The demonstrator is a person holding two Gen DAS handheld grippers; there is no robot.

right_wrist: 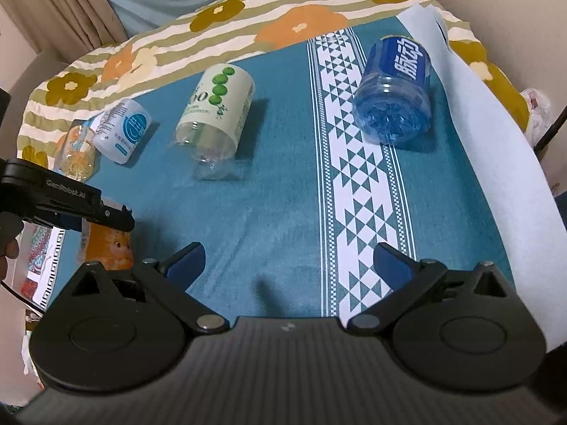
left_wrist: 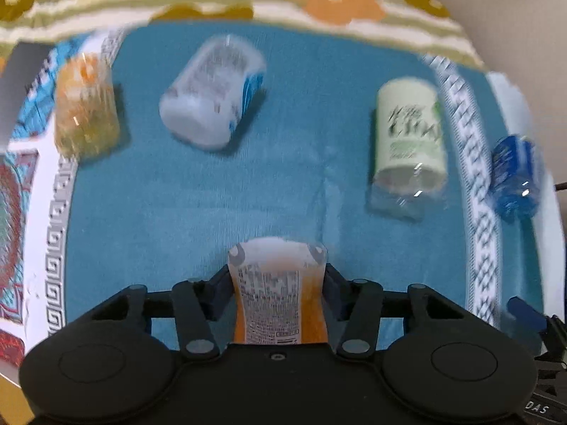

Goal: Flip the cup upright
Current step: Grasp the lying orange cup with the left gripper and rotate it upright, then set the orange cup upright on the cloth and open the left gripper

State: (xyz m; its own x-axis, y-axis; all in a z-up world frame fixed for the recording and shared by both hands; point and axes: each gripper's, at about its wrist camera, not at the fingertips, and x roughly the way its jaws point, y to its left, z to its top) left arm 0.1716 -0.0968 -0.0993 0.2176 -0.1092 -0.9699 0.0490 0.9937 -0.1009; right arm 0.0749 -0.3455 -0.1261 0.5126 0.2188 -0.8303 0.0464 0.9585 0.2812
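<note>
Fingers (left_wrist: 333,283) of the left hand-held gripper (left_wrist: 278,283) pinch an orange-labelled cup (left_wrist: 276,301) at the bottom centre of the left wrist view, its printed label facing the camera and its far end pointing away over the teal cloth (left_wrist: 212,194). In the right wrist view the same cup (right_wrist: 106,248) shows at the lower left edge beneath the left hand-held gripper (right_wrist: 117,217), largely hidden by it; whether it touches the cloth cannot be told.

Along the bottom of the right wrist view, the right hand-held gripper (right_wrist: 288,260) has its blue-padded fingers (right_wrist: 186,258) spread wide, with nothing between them, above the cloth beside a white triangle-patterned band (right_wrist: 358,184).

Farther up the frame, four more containers lie on their sides, apart from one another: a clear blue bottle piece (right_wrist: 395,95) at the upper right, a pale green-labelled one (right_wrist: 216,109) near centre, a white and blue one (right_wrist: 122,131) left of it, and a clear orange-printed one (right_wrist: 76,154) at the far left, just beside the white one.

Beyond them, a floral striped cover (right_wrist: 283,24) fills the top of the frame. The left wrist view is motion-blurred.
</note>
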